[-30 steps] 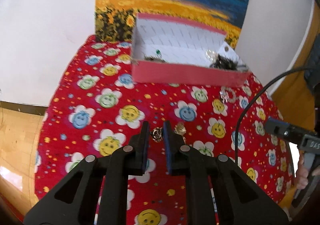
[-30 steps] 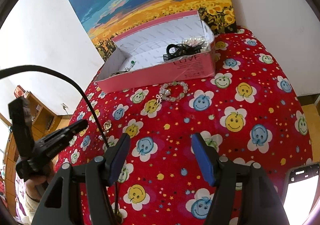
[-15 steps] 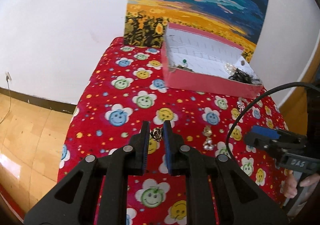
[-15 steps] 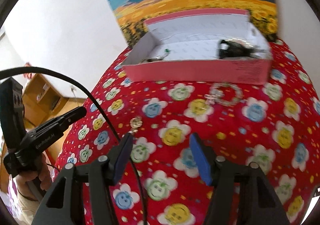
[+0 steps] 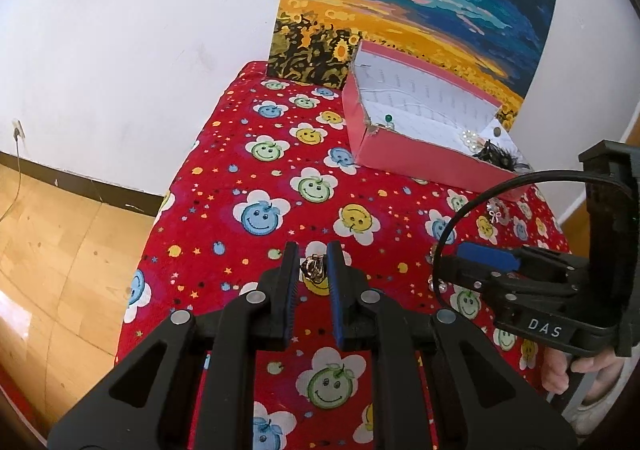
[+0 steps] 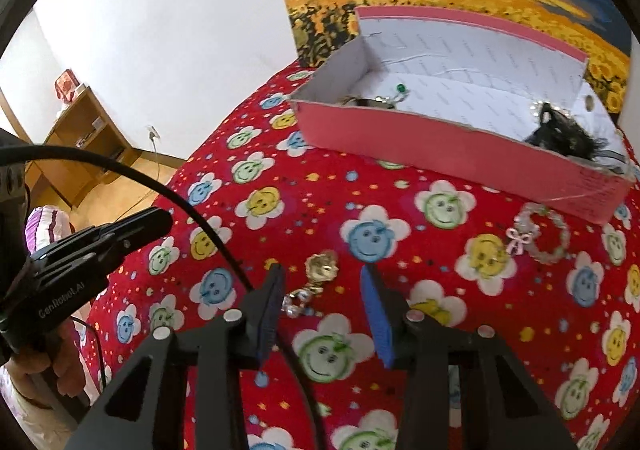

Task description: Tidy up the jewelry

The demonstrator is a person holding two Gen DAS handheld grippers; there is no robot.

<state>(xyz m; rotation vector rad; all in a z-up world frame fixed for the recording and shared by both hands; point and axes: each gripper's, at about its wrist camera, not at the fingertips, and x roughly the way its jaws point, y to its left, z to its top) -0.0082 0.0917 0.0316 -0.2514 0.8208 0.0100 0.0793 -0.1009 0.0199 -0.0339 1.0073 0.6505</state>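
Note:
My left gripper [image 5: 313, 270] is shut on a small gold ring-like jewel [image 5: 314, 269], held above the red smiley cloth. My right gripper [image 6: 322, 294] is open, its fingers either side of a gold brooch [image 6: 321, 266] and a crystal earring [image 6: 298, 300] lying on the cloth. The pink jewelry box [image 6: 440, 137] stands open at the back, holding a green-stone piece [image 6: 400, 89], pearls and black hair ties [image 6: 560, 135]. It also shows in the left wrist view [image 5: 420, 153]. A beaded bracelet with a bow [image 6: 542, 236] lies in front of the box.
The table under the red cloth [image 5: 260, 177] ends at its left edge above a wooden floor [image 5: 60, 242]. A sunflower painting [image 5: 420, 1] leans on the white wall behind the box. A wooden shelf [image 6: 80, 129] stands far left.
The left gripper has pulled back and left with the gold piece still held. The right gripper has moved left and down over the brooch and earring, still open.

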